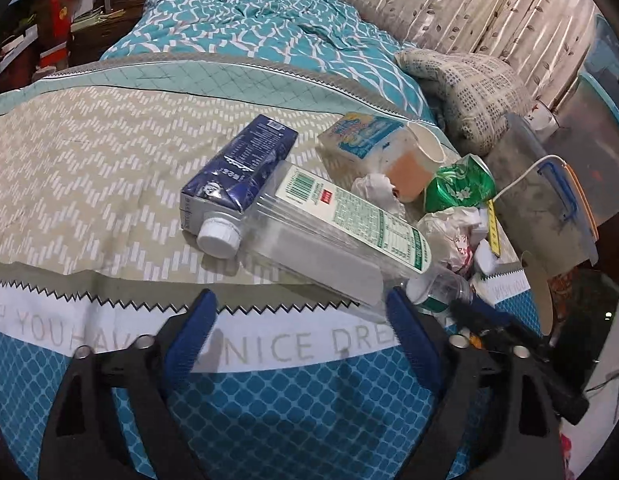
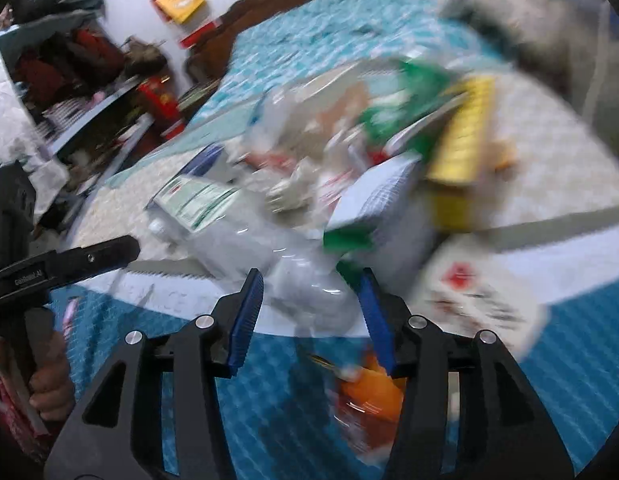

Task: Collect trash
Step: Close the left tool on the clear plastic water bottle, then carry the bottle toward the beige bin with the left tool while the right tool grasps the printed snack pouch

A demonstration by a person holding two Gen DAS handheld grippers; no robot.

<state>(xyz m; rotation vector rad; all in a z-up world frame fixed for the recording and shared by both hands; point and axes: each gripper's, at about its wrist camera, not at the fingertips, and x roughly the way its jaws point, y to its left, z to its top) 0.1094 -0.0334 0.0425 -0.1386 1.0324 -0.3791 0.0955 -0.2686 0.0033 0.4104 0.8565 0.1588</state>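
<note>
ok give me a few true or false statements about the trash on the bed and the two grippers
1. The dark blue drink carton lies on its side with a white screw cap on. True.
2. The clear square plastic bottle stands upright. False: it lies flat, leaning against the carton.
3. The left gripper is shut on the bottle. False: its jaws are open and hold nothing.
4. A crushed green can sits beside the torn pale milk carton. True.
5. The right gripper is open. True.
6. The trash lies on a bare wooden floor. False: it lies on a patterned bed cover.
</note>
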